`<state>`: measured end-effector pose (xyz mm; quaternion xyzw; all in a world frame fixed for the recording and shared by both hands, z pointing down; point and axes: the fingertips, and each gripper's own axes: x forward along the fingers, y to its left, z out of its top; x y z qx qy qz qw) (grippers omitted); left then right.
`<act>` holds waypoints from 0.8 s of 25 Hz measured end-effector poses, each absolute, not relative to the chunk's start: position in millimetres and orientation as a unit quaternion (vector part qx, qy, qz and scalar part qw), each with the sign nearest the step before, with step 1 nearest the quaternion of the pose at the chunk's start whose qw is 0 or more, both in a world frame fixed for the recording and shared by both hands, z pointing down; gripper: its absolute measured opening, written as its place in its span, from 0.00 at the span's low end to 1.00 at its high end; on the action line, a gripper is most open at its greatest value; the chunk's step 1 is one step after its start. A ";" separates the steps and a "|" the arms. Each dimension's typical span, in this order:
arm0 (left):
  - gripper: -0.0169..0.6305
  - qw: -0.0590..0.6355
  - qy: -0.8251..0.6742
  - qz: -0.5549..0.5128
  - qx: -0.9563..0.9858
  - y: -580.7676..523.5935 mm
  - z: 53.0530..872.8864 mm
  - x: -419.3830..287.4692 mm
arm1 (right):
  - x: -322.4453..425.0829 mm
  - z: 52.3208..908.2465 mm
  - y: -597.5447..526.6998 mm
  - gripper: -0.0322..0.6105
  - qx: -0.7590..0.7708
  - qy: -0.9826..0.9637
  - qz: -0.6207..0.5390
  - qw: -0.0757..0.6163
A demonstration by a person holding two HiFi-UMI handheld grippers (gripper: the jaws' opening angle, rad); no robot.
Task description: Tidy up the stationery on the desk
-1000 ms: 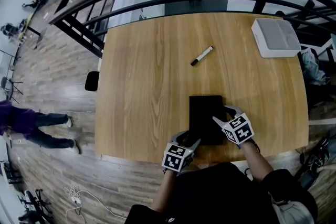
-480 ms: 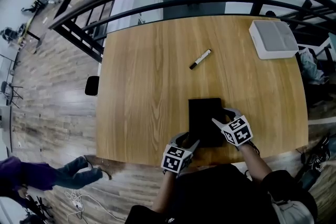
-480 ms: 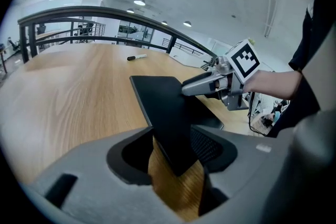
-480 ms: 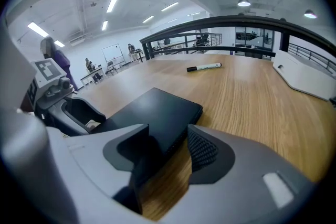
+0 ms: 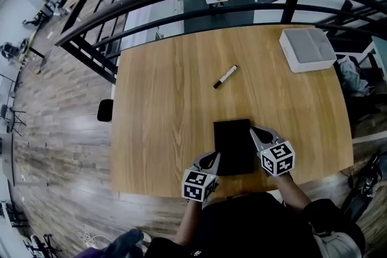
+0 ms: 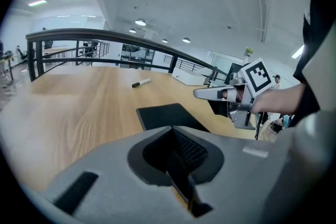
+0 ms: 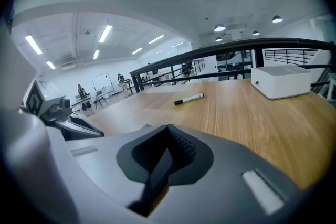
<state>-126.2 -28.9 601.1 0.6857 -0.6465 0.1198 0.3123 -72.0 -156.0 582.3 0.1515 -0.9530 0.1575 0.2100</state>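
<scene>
Left gripper [image 5: 213, 158] and right gripper [image 5: 255, 132]: jaws have just closed, each pinching a thin edge of the black notebook [image 5: 233, 142] near the desk's [image 5: 163, 99] front edge; step judged: pickup; next move needs an even two-handed lift; marker [image 5: 225, 76] still loose, well apart.

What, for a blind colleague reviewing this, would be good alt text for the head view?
The left gripper and right gripper, fingers just closed on nothing, flank a black notebook near the front edge of a wooden desk. Farther off lie a marker pen and a white box.
</scene>
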 end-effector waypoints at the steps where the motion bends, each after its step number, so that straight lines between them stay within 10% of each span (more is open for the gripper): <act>1: 0.03 0.303 -0.650 0.115 0.688 -32.7 595.1 -129.1 | -70.2 574.6 -157.2 0.06 0.156 -0.955 0.158 0.196; 20: 0.03 0.194 -0.645 0.058 0.737 -99.8 518.3 -146.6 | -5.6 501.5 -167.0 0.06 0.239 -0.951 0.176 0.081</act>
